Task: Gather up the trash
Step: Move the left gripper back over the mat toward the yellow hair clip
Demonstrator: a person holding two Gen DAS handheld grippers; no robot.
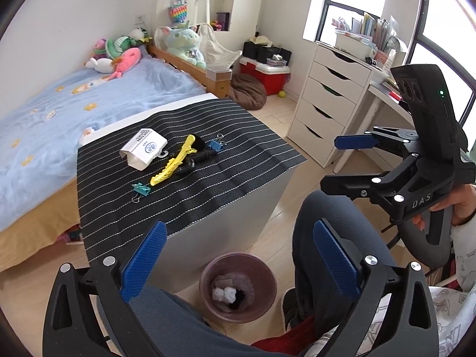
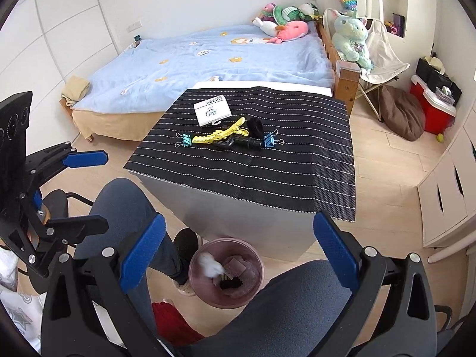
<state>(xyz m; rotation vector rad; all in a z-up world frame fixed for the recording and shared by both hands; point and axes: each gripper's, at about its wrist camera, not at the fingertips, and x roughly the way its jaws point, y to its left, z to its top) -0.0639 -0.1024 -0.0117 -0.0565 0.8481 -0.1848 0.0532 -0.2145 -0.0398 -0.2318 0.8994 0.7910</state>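
Observation:
A pink trash bin (image 1: 264, 282) stands on the floor between the person's knees, below the table's front edge. White cotton wads (image 1: 223, 294) and dark scraps lie inside it. In the right wrist view a blurred white wad (image 2: 209, 264) shows at the bin's (image 2: 253, 276) left rim. My left gripper (image 1: 241, 258) hangs open above the bin with nothing between its blue pads. My right gripper (image 2: 241, 253) is open and empty too, beside the left gripper (image 2: 89, 192). On the striped table mat (image 1: 208, 196) lie a white cotton-swab box (image 1: 142, 148), a yellow hair clip (image 1: 175, 160), black pieces and binder clips.
A bed with a blue cover (image 1: 59, 113) and plush toys stands behind the table. A white drawer unit (image 1: 327, 101) and desk are at the right, with a red cooler (image 1: 267, 74) and brown cushion on the floor. The person's legs (image 1: 321, 238) flank the bin.

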